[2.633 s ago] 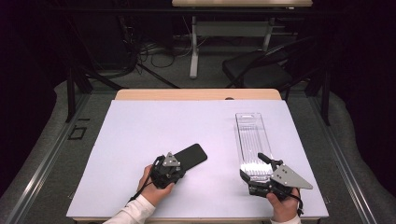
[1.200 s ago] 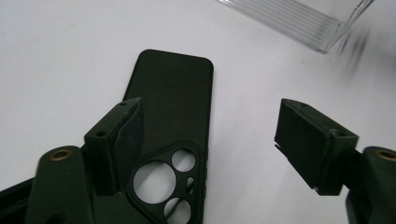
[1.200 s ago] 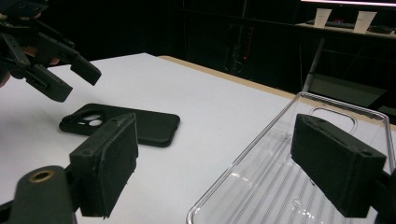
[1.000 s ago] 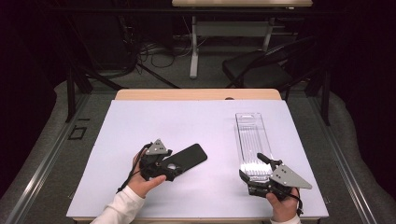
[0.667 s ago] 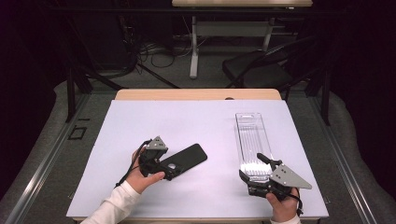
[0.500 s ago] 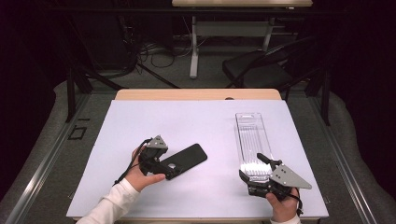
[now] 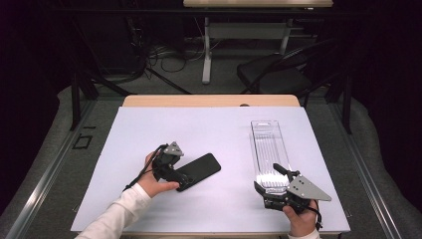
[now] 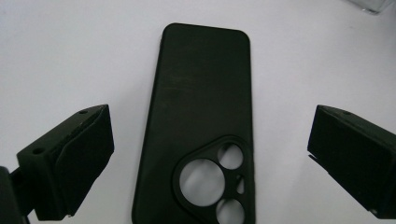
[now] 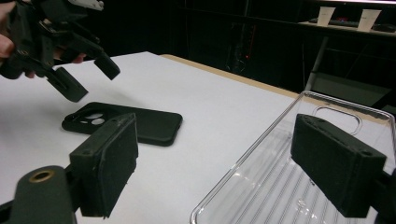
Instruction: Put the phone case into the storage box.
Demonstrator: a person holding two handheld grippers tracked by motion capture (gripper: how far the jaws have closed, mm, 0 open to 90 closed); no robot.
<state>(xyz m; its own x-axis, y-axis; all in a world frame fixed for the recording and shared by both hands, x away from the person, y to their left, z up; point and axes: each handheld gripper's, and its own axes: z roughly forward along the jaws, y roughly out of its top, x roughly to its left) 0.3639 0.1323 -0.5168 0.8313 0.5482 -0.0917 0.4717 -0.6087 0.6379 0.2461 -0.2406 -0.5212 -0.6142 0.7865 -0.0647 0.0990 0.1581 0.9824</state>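
Note:
A black phone case [image 7: 199, 171] lies flat on the white table, back up, its camera cut-outs nearest my left gripper [image 7: 178, 172]. In the left gripper view the case [image 8: 201, 84] sits between the wide-spread jaws of the left gripper [image 8: 210, 121], and neither pad touches it. Those jaws have just been opening. My right gripper [image 7: 268, 180] rests at the near end of a clear ribbed plastic tray [image 7: 265, 147]. The right gripper [image 9: 219, 140] is open, with the corner of the tray [image 9: 271, 177] between its jaws. The right gripper view also shows the left gripper [image 9: 88, 78] hovering over the black case [image 9: 140, 122].
The white mat [image 7: 149, 129] covers the table almost up to its wooden far edge [image 7: 209, 101]. Beyond the table stand a dark chair [image 7: 278, 74] and a desk frame, with cables on the floor.
The left gripper has slid left and slightly away along the table, and its jaws have spread off the black case. The case lies flat. The right gripper has stayed put.

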